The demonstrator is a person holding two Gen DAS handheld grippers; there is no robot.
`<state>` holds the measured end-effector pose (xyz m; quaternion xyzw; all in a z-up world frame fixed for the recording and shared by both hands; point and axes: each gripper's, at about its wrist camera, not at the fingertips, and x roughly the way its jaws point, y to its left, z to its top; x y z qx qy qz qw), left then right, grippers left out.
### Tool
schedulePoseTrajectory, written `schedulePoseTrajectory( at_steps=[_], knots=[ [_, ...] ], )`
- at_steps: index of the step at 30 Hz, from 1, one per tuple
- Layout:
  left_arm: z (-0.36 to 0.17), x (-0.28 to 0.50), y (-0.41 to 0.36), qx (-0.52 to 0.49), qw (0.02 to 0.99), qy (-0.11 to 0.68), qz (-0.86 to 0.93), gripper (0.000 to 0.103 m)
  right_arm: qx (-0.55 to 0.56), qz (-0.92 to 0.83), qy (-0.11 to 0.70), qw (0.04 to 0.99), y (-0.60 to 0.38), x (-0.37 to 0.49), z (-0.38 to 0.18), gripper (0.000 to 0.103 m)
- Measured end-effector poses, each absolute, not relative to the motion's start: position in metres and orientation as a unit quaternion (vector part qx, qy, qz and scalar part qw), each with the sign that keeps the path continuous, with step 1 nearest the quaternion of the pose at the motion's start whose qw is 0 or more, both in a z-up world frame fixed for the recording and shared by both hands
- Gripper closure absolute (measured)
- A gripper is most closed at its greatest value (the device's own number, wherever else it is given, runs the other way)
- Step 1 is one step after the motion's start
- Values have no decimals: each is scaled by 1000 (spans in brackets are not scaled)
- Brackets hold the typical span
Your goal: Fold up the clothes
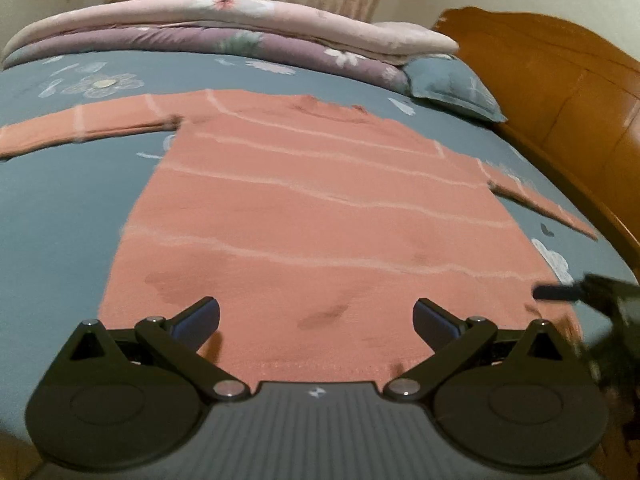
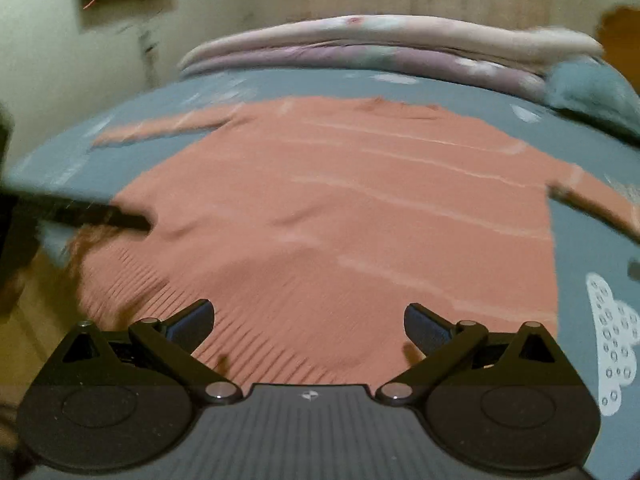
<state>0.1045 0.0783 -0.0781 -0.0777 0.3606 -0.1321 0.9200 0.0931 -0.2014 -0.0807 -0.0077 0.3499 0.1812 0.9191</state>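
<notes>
No legible text, brand name, number or label is found in either view. One sign only is noted: a small white emblem, shaped like two facing angular halves, is printed at the top centre of the ribbed grey housing of the left claw [image 1: 316,317], and the same emblem is seen on the housing of the right claw [image 2: 309,322]; no lettering accompanies it. The coral sweater [image 1: 320,216] is marked with pale stripes only, and no tag can be made out at its collar. The bed cover [image 1: 60,208] carries printed white flowers but no wording.
</notes>
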Motion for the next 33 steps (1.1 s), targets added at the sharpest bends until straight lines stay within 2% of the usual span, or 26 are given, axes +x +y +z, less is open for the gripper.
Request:
schedulePoseTrajectory(
  at_steps=[4, 8, 14, 18, 25, 30, 33],
  knots=[
    [-90, 92, 78, -53, 921, 360, -137, 1, -37, 147, 365, 919, -224, 82, -93, 0],
    [-90, 70, 77, -17, 923, 358, -140, 1, -11, 133, 367, 920, -258, 53, -91, 0],
    [-82, 57, 57, 31, 923, 357, -143, 1, -8, 131, 368, 920, -255, 27, -86, 0],
    [-86, 51, 49, 27, 920, 355, -160, 1, 0, 128, 328, 936, -247, 14, -85, 0],
    [-86, 34, 63, 18, 920, 359, -154, 1, 8, 151, 341, 928, -246, 16, -87, 0],
    [-79, 41, 72, -12, 928, 345, -139, 1, 35, 131, 298, 945, -247, 50, -74, 0],
    [-76, 46, 71, -26, 927, 338, -160, 1, 60, 110, 331, 935, -245, 80, -88, 0]
  ],
)
